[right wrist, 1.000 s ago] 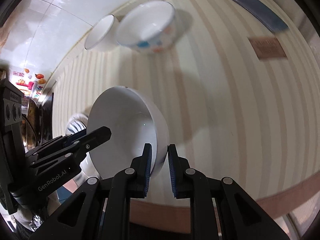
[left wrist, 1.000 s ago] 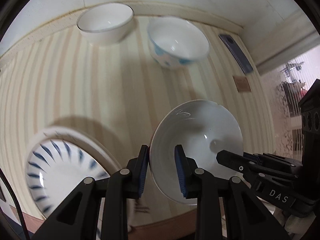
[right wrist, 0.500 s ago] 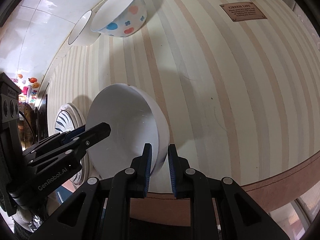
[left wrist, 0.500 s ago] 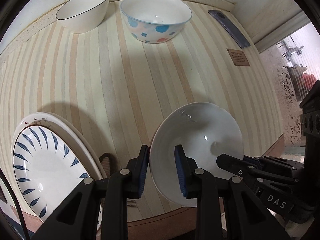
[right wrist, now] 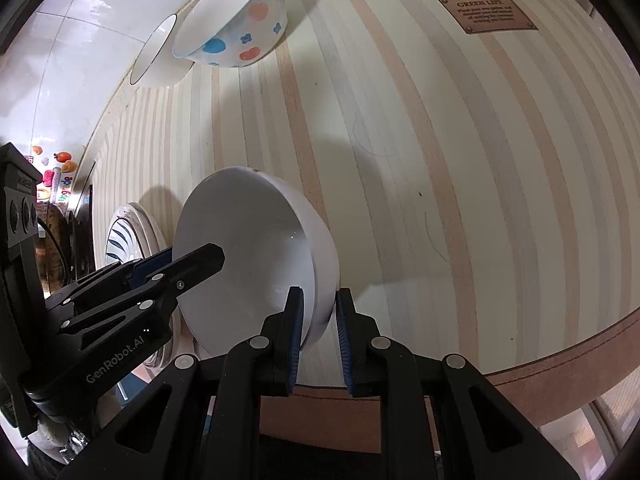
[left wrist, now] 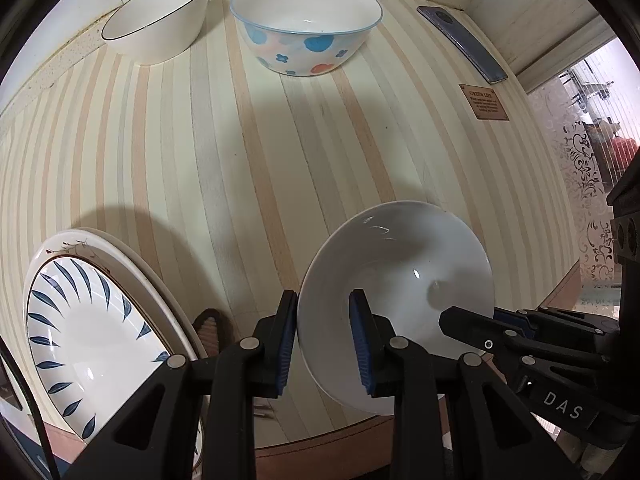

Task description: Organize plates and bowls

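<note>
Both grippers pinch the plain white bowl point(left wrist: 394, 280) by opp. rims – left gripper point(left wrist: 324, 340), right gripper point(right wrist: 318, 334) – held tilted above the striped table point(left wrist: 240, 152) nr its front edge. Readable: plaque point(right wrist: 488, 14) "GREEN LIFE"; gripper bodies "DAS", "GenRobot.AI".

Home kitchen: tiled wall point(right wrist: 72, 52), striped counter point(left wrist: 240, 152), bowls point(left wrist: 306, 28).

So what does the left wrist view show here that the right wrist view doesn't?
Only the left wrist view shows the full face of the blue-leaf plate on a larger plate. Only the right wrist view shows fruit stickers on the tiled wall. Both show the plain white bowl gripped at opposite rim edges by the left gripper and right gripper, plus the spotted bowl, black-rimmed bowl, phone and plaque.
</note>
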Demonstrator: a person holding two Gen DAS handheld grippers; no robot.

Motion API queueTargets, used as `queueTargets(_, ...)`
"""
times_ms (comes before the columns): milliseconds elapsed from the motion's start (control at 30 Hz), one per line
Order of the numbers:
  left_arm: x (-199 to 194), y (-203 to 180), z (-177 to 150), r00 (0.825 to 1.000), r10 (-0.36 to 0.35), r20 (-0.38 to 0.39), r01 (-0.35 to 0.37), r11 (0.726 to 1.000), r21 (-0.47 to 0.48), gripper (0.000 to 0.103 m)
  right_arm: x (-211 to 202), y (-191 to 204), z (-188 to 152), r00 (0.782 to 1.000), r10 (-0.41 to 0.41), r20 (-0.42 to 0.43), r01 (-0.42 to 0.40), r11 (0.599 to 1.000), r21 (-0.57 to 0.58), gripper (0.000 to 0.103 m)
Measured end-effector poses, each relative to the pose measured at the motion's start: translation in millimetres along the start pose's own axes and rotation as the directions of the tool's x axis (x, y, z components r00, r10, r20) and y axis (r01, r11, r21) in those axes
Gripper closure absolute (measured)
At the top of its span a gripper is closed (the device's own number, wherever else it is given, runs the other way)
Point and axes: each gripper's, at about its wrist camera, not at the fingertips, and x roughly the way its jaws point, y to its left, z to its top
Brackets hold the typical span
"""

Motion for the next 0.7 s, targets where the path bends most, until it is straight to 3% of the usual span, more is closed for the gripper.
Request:
queueTargets(133, -16, 2, 1, 1.0, -0.002, 0.015, 0.002, 1.0, -0.005, 0.079, -9, -3, 3, 1.0, 0.014, -0.011, -0.014, 1.0, 0.003, 0.085)
queueTargets(267, -61, 13, 8, 0.993, -0.011, 0.119, 0.015, 0.999, -0.035, 0.078, -43, -9, 10, 0.999, 0.041, 0.022, -0.041, 0.999, 0.004, 0.083)
queueTargets(333, -76, 22, 20, 0.988, -0.01, 0.156, 0.02, 0.998, -0.063, 0.075, -64, -11, 22, 0.997, 0.049, 0.058, -0.05, 0.999, 0.003, 0.063)
queueTargets(400, -84, 35, 41, 0.982, -0.016, 0.187, 0.036, 0.994, -0.101, 0.07, -80, -10, 40, 0.992, 0.08, 0.095, -0.08, 0.997, 0.001, 0.049)
queueTargets(567, -75, 61, 101, 0.976, -0.033, 0.215, 0.071, 0.983, -0.167, 0.07, -86, -2, 109, 0.979, 0.106, 0.174, -0.108, 0.994, 0.002, 0.048)
queueTargets(700, -51, 67, 142, 0.982, -0.039, 0.187, 0.072, 0.982, -0.173, 0.07, -62, 9, 161, 0.979, 0.116, 0.169, -0.117, 0.993, -0.004, 0.048)
